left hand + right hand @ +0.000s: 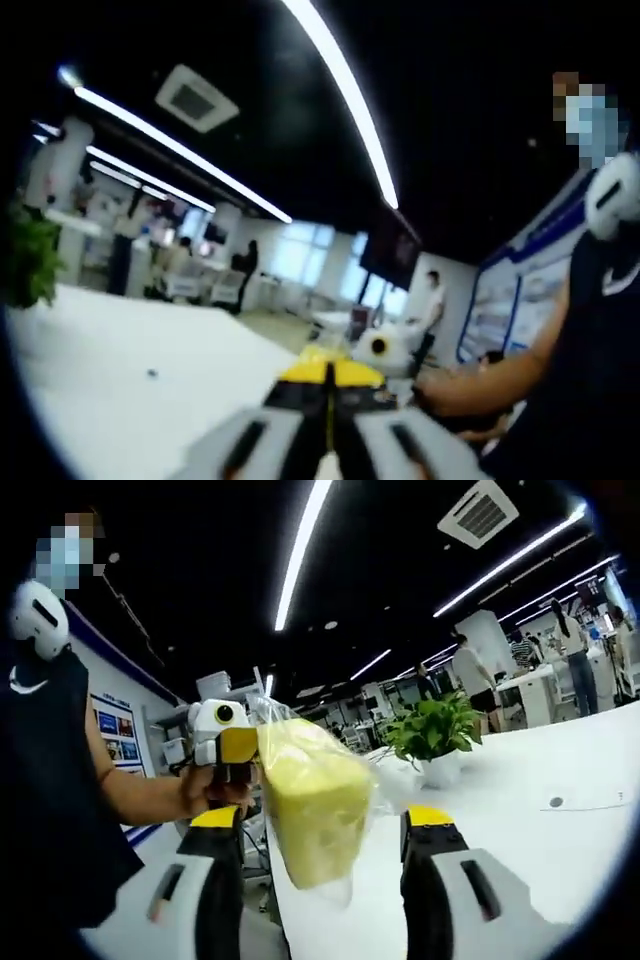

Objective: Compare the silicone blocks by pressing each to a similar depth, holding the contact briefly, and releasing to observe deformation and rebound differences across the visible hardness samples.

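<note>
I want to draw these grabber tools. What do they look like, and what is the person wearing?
Each gripper has two pale grey jaws with dark slots and yellow tips: see the right gripper and the left gripper. The left one's body is white and yellow. The person wears a dark sleeveless top with a small white mark.

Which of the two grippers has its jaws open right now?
The right gripper: its jaws stand wide apart, with the yellow bagged block showing between them. The left gripper has its yellow-tipped jaws closed together.
</note>
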### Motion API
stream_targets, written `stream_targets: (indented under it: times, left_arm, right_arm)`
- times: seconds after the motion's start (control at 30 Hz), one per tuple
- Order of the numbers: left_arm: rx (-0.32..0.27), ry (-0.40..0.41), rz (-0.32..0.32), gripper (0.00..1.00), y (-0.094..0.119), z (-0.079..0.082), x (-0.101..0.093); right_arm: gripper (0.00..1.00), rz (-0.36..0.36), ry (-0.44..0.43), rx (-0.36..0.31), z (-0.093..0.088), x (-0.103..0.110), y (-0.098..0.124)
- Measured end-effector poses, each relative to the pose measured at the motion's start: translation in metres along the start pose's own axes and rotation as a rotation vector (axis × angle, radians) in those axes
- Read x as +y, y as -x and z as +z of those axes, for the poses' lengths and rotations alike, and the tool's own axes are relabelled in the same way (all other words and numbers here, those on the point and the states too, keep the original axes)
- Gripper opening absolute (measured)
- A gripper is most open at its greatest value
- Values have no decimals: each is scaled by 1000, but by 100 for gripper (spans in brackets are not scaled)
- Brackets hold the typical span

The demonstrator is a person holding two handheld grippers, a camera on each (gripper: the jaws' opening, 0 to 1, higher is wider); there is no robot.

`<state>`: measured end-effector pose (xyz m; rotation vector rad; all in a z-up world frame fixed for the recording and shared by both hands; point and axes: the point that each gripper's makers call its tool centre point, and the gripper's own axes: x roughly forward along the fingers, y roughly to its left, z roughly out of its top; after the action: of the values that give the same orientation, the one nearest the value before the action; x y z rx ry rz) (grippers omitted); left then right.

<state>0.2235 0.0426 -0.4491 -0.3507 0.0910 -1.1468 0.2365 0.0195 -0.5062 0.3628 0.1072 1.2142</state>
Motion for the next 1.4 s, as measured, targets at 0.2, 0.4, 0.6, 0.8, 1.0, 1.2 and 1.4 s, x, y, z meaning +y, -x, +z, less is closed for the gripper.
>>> stream_targets:
  times: [0.2, 0.4, 0.6, 0.8, 1.0, 1.2, 1.4]
  left_arm:
    - [-3, 17, -6, 0, 2, -4, -1]
    - [-31, 43, -2, 0, 5, -2, 0]
    - [-24, 43, 16, 0, 10, -4, 5]
    - [-28, 71, 32, 0, 17, -10, 11]
    - [-11, 65, 44, 0, 21, -13, 12]
    - [3, 47, 39, 0, 22, -14, 10]
    - [15, -9, 18, 0, 23, -17, 6]
  right_arm:
    - [46, -2, 29, -9, 0, 3, -3]
    - [35, 11, 29, -4, -5, 5, -5]
    - [31, 18, 18, 3, -7, 5, -6]
    - [28, 28, 12, 27, -10, 7, -6]
    - [24, 39, 11, 45, -12, 9, -5]
    - [20, 56, 12, 62, -11, 13, -5]
    - [15, 74, -25, 99, -14, 18, -1]
